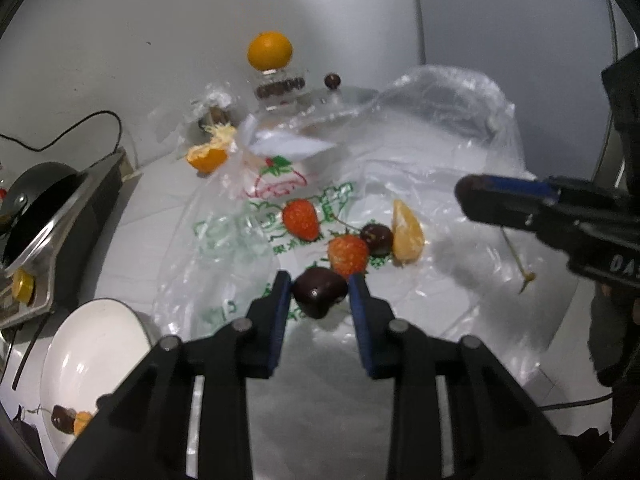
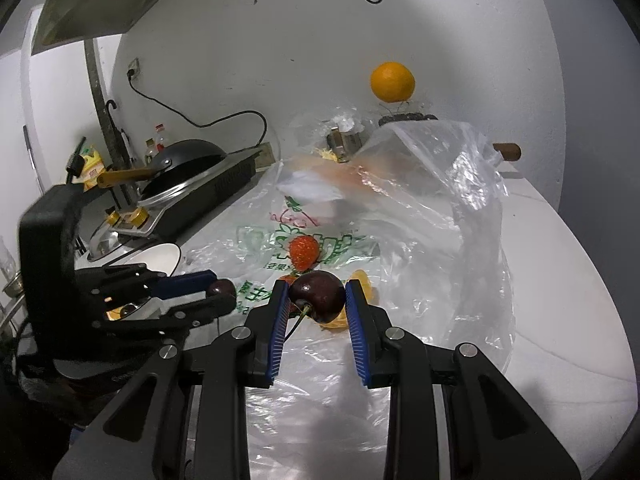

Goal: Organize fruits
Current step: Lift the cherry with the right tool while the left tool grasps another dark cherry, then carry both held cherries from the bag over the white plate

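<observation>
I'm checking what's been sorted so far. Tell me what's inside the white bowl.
In the white bowl, a dark cherry and an orange piece lie near its lower rim. The left hand-held gripper covers the bowl's right edge, so anything there is hidden.
</observation>
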A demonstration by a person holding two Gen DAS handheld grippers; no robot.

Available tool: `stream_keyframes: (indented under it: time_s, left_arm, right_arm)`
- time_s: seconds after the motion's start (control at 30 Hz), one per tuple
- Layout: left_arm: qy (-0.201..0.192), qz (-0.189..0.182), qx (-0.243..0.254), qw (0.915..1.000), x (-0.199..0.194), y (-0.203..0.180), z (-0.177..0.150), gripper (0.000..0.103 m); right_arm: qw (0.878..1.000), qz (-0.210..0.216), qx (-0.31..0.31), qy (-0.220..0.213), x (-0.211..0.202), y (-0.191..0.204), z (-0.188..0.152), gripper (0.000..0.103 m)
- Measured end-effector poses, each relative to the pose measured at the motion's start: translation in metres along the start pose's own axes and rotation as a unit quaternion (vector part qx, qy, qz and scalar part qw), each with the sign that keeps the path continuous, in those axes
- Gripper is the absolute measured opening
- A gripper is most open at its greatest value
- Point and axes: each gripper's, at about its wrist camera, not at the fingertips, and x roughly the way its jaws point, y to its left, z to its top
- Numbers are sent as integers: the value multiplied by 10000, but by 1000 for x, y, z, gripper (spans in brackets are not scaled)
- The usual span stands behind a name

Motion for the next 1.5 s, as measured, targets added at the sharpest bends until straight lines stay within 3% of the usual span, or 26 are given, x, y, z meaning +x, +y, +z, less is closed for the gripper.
stream_keyframes:
  time_s: [0.63,1.1,1.5]
  left_arm:
    - [-520,121,-809,9953,-64,57,-28,31]
    - [-510,380,-1128,9916,-79,99,-37,31]
    - [-412,634,-1558,9849,-83,148,-48,31]
  right_arm:
    - [9981,2,-621,-47,11,69,18,30]
    - [9961,109,-874,2,25,103,39,30]
    - [9943,309,-978,292,58,131,53,30]
